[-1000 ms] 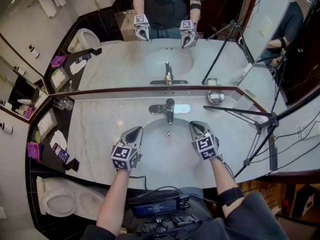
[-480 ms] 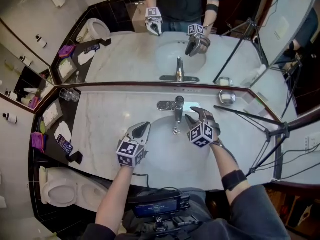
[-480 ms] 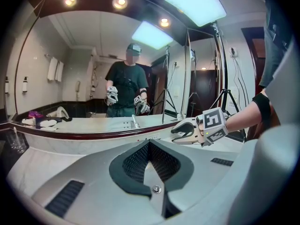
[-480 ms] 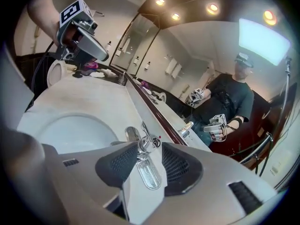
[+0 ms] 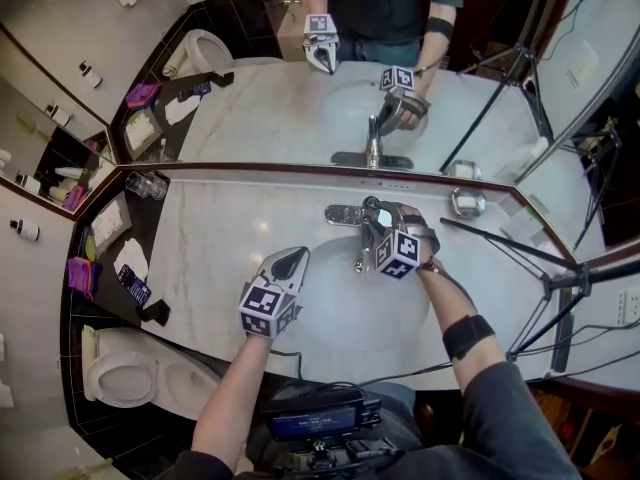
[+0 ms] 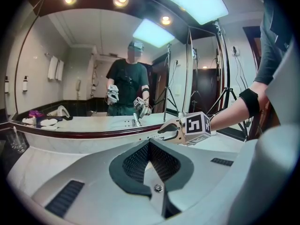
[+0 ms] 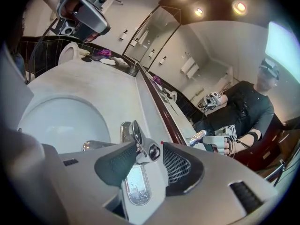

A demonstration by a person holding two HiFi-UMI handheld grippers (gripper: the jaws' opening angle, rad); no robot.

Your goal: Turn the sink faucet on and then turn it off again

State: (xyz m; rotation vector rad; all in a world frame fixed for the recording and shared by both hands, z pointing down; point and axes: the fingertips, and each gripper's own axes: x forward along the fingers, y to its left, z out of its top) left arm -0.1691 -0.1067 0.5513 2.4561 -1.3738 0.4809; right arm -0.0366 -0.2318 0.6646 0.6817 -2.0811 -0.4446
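A pale marble countertop (image 5: 215, 243) runs under a broad wall mirror (image 5: 250, 108), with an oval white sink basin (image 5: 320, 313) sunk into its middle. The chrome faucet (image 5: 362, 236) stands on its plate at the back rim of the basin, just below the mirror's dark frame, its spout reaching out over the bowl. The right gripper (image 5: 379, 218) is at the faucet's top: its jaws have just been opening and stand wide apart, with the faucet (image 7: 136, 135) lever between them and a gap showing on the mirror side (neither pad looks pressed on it). The left gripper (image 5: 290, 260) hangs over the basin's left edge, well apart from the faucet, its jaws closed tip to tip on nothing, as the left gripper view shows (image 6: 150, 144). A small metal dish (image 5: 467, 202) sits on the counter to the right of the faucet, near a black tripod (image 5: 520, 258). To the left the counter meets a dark ledge (image 5: 100, 268) carrying a glass (image 5: 148, 184), purple packets (image 5: 78, 273) and white folded items. A white toilet (image 5: 120, 383) stands below that ledge. The mirror repeats the counter, both grippers and the person standing at the sink.
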